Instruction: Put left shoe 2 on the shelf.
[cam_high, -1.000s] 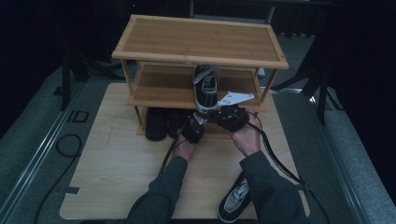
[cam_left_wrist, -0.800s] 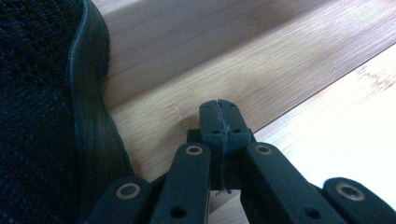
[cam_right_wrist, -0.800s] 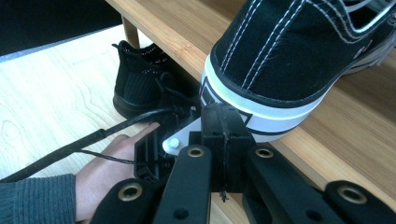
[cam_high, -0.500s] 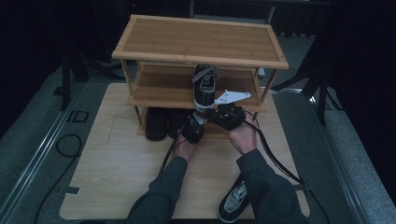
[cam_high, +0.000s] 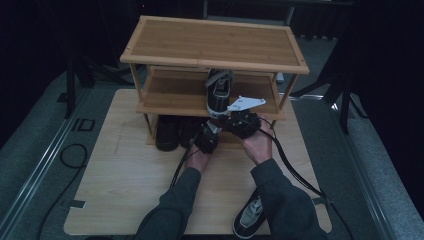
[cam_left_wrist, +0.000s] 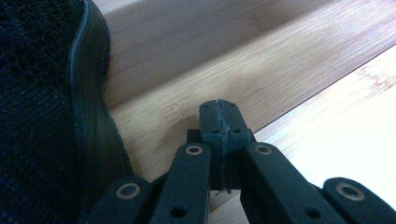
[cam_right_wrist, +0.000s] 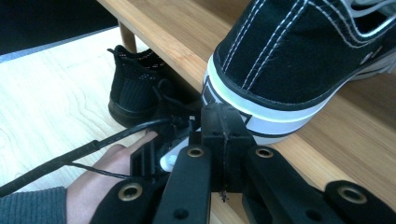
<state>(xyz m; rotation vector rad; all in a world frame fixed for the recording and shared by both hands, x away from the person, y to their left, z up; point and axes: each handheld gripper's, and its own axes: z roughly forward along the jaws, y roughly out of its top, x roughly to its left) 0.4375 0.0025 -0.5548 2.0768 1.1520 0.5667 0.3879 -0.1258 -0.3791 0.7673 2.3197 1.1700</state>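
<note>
Both grippers closed, empty: left gripper (cam_high: 206, 138) low by rack (cam_high: 210, 65); right gripper (cam_high: 242, 121) behind sneaker (cam_high: 218, 90).

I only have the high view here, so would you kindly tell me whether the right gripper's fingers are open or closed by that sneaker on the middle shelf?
Observer: Closed. In the right gripper view the right gripper has its fingers pressed together, empty, right at the heel of the black canvas sneaker with the white sole.
Operator: Thank you. And the left gripper?
Observer: The left gripper is also closed on nothing, over the edge of the bamboo shelf.
Operator: Is anything close beside it?
Observer: Yes, a black mesh-knit shoe with a black rubber sole sits just to its left in the left gripper view.
</note>
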